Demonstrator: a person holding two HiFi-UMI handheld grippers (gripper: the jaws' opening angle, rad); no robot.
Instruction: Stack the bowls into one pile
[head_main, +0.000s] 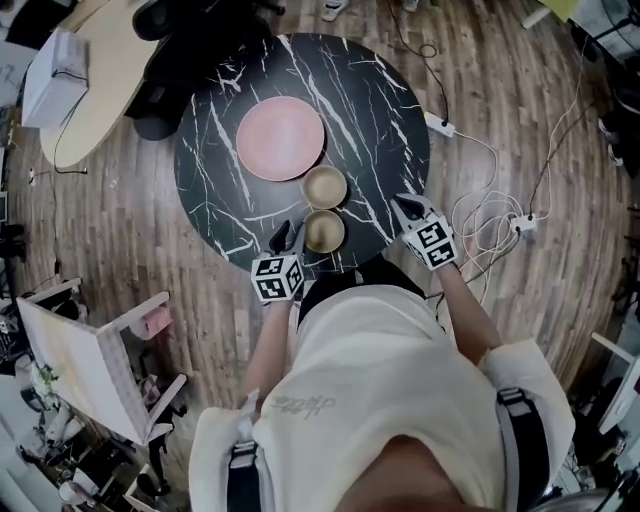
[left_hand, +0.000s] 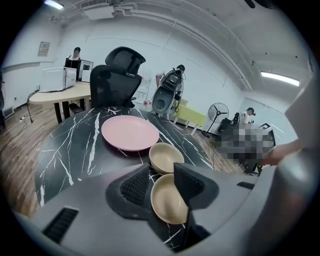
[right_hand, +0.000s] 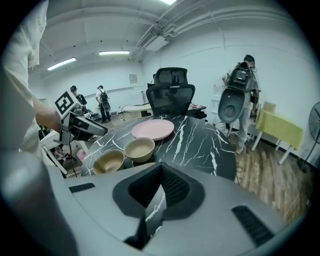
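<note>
Two tan bowls stand side by side on the round black marble table (head_main: 210, 170), the near bowl (head_main: 324, 231) by the front edge and the far bowl (head_main: 325, 186) just behind it. A pink plate (head_main: 280, 138) lies farther back. My left gripper (head_main: 286, 237) hangs low at the near bowl's left rim. In the left gripper view it (left_hand: 161, 171) is open, and the near bowl (left_hand: 167, 199) shows in the gap between its jaws, with the far bowl (left_hand: 166, 156) beyond. My right gripper (head_main: 408, 208) is off to the right of both bowls, shut with nothing in it (right_hand: 160, 172).
A black office chair (head_main: 165, 40) and a pale wooden desk (head_main: 95, 90) stand behind the table. White cables and a power strip (head_main: 500, 215) lie on the wooden floor to the right. A white frame (head_main: 100, 370) stands at the near left. People stand at the room's far side.
</note>
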